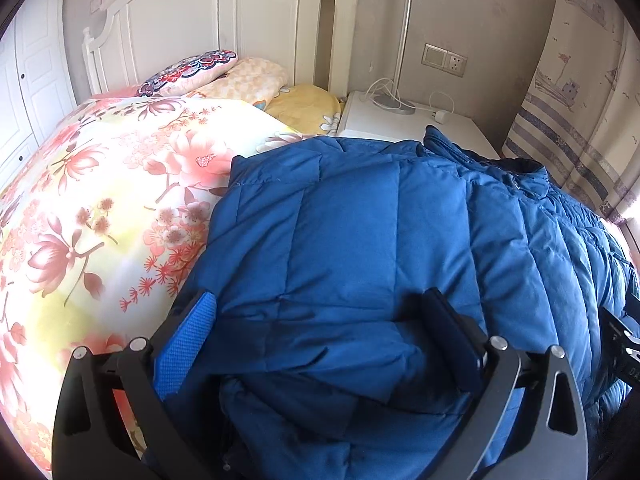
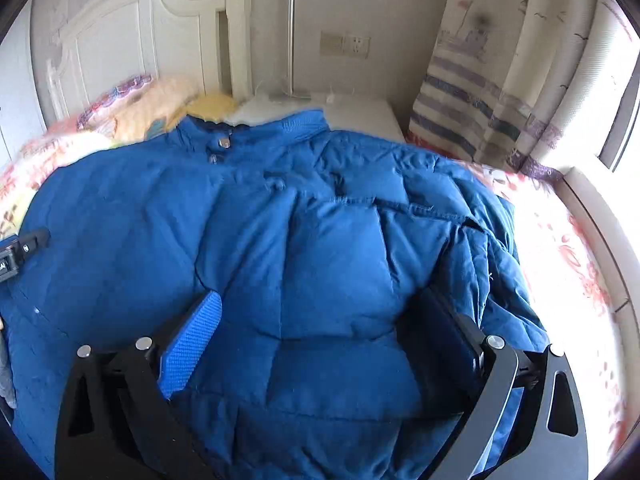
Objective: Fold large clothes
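A big blue quilted down jacket (image 1: 360, 220) lies on the bed, collar toward the headboard; it also fills the right wrist view (image 2: 260, 220), where its collar snaps (image 2: 224, 144) show. My left gripper (image 1: 320, 312) is open, its fingers straddling a fold of the jacket's left side. My right gripper (image 2: 320, 312) is open, its fingers straddling a puffy fold near the jacket's right side, with a sleeve (image 2: 480, 248) bunched beside it. Part of the left gripper shows at the left edge of the right wrist view (image 2: 20, 252).
The floral duvet (image 1: 100, 200) covers the bed on the left. Pillows (image 1: 240, 76) lie by the white headboard (image 1: 220, 20). A white nightstand (image 1: 392, 120) with a lamp and cables stands behind the jacket. A striped curtain (image 2: 480, 100) and window sill (image 2: 592, 208) are at the right.
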The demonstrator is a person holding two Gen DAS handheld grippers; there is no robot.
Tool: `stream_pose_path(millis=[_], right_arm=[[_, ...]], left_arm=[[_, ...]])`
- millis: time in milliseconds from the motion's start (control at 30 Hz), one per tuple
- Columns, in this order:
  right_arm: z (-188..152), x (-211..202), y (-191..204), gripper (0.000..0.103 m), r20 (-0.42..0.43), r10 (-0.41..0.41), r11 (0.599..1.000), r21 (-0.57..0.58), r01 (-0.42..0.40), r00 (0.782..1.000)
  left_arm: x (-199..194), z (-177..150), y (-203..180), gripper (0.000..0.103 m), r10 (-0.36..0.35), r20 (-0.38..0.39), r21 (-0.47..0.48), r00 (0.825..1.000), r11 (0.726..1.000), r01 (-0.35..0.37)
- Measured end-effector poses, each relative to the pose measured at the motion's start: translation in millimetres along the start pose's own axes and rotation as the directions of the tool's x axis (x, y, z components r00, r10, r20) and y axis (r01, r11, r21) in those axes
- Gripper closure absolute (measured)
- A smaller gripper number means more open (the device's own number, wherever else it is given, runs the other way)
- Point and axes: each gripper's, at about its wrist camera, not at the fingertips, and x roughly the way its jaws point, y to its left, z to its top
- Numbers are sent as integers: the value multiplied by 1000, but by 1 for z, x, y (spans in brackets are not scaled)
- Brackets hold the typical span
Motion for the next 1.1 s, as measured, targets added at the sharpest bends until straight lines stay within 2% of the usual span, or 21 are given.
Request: stream_pose_path(millis=[33,67,133,167,233,267,333,400,567,700,800,900,967,1033,1100], right_arm=[[1,-1,1,9,-7,4,1000,-3,-4,1000],[1,-6,0,15,-1,10,1000,-2,-10,1000],[-3,-26,-8,16,69,-16,999,39,14,997],[-7,-41,-14,16,117,-12,997,78,3,993],[-15,-58,-21,16,160,19,994,103,-36,987],[-18,-62,-19,16,154,29,995,85,-42,988],[-26,-49,-10,15,85,17,1000,-2,-17,996],[-30,-34,-16,15,25,42,999,-9,-41,999],[-30,-37,-17,13,31,44,999,-1,-44,999],[-33,-37,-31,13,44,114,992,49,-116,993],[-38,-45,-41,14,85,164,981,92,-171,983],[-47,-73,-48,13,146,187,969,133,-207,971],[-52,-89,-44,13,144,188,972,114,-205,972],[-55,-95,-34,13,102,170,983,54,-177,980],[-62,-81,-18,13,6,152,988,-37,-152,988]], left_arm=[[0,-1,0,2,-1,-2,-1,1000,1000,1],[0,0,0,2,-4,0,-3,1000,1000,4],[-1,0,0,2,-3,1,-3,1000,1000,3],[-1,-1,0,2,-2,1,-3,1000,1000,2],[-1,0,0,2,-3,0,-3,1000,1000,3],[-1,0,0,2,-2,-1,-3,1000,1000,2],[-2,-1,0,2,1,1,-1,1000,1000,-1],[-2,-1,0,2,3,3,0,1000,1000,-3],[-3,-1,0,2,8,5,3,1000,1000,-8],[-3,-1,-1,2,7,8,0,1000,1000,-7],[-23,-6,0,3,41,69,-18,997,999,-40],[-66,-18,-8,2,-51,123,27,991,998,48],[-89,-30,-19,2,-73,125,95,989,994,62],[-96,-46,-39,2,-76,83,200,994,978,58],[-82,-64,-56,2,-74,11,287,997,956,68]])
